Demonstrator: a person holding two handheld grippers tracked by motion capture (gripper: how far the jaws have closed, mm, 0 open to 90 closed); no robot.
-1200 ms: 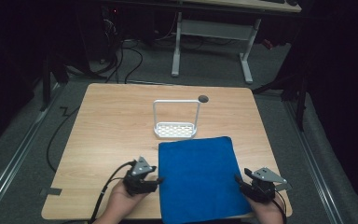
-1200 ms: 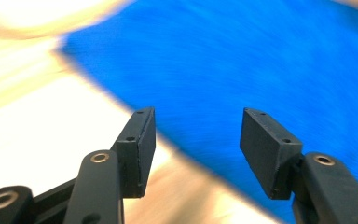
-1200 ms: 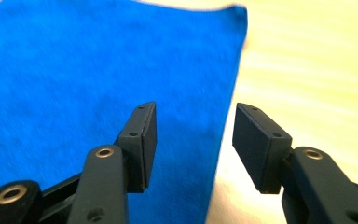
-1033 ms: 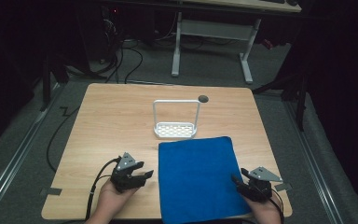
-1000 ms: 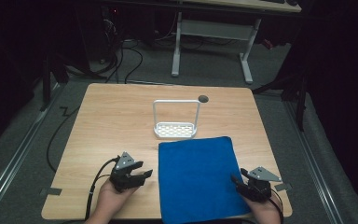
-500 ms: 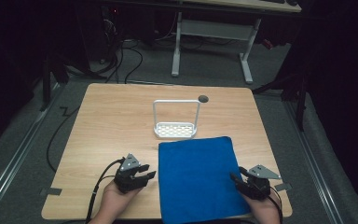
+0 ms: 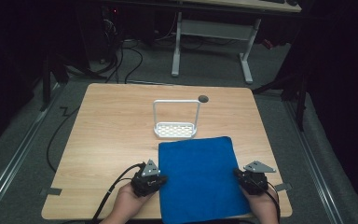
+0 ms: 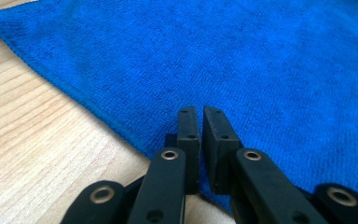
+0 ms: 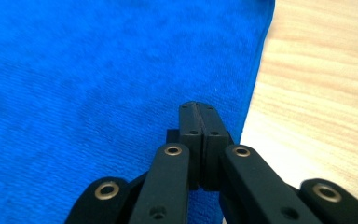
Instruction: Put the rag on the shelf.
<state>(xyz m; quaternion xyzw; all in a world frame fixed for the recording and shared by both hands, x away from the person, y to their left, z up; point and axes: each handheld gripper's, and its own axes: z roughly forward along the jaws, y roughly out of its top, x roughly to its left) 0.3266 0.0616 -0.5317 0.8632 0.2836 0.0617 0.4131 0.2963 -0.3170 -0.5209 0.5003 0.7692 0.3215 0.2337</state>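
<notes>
From the high view I see a flat, deep-blue cloth (image 7: 198, 179) at the table's (image 7: 112, 135) six o'clock, my left gripper (image 7: 161, 179) at its nine o'clock edge, right gripper (image 7: 239, 174) at three o'clock; the left gripper view shows fuzzy pile under jaws a slit apart, the right gripper view jaws pressed together.

A wooden table (image 7: 107, 140) bears two things — a blue cloth (image 7: 200, 179), a white rack (image 7: 175, 129).
</notes>
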